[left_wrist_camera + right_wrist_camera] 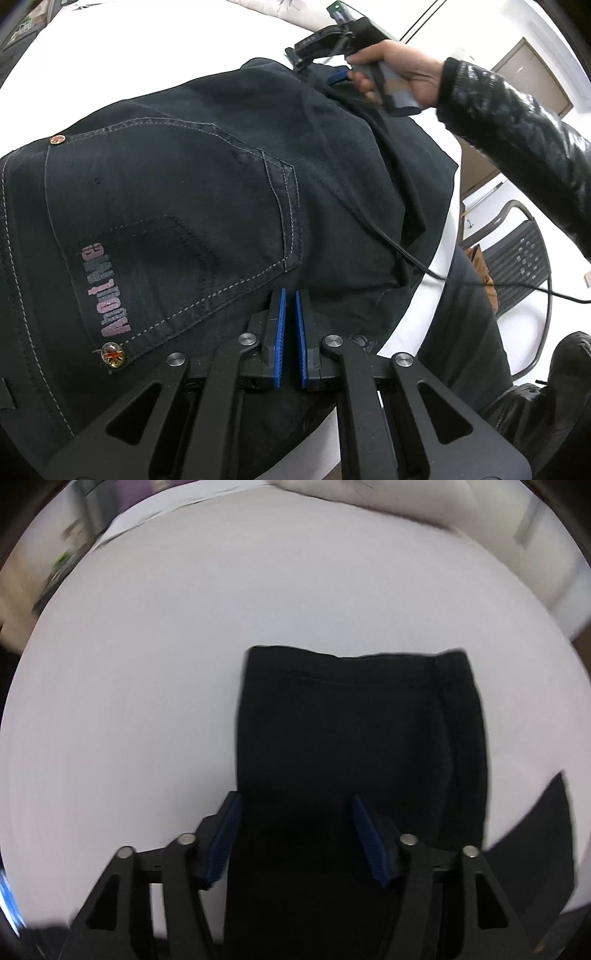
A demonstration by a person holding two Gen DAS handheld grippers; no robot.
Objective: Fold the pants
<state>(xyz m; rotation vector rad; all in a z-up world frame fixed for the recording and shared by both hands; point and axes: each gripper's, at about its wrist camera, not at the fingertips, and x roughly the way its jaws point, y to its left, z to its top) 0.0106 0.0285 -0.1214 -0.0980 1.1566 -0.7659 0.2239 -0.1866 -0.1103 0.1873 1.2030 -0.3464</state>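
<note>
Dark navy jeans (207, 192) lie on a white table (147, 59), seat side up, with a back pocket, rivets and a pink logo showing. My left gripper (290, 295) hovers over the seat near the pocket's corner, its blue pads nearly together with nothing between them. The right gripper (317, 55), held by a hand in a black sleeve, is over the far end of the jeans. In the right wrist view the leg end (354, 738) lies flat on the table (147, 664), and my right gripper (293, 801) is open, its fingers straddling the fabric.
A black cable (406, 254) runs from the right gripper across the jeans and off the table edge. A black chair (517, 258) stands right of the table. White bedding or cloth (369, 498) lies beyond the table's far edge.
</note>
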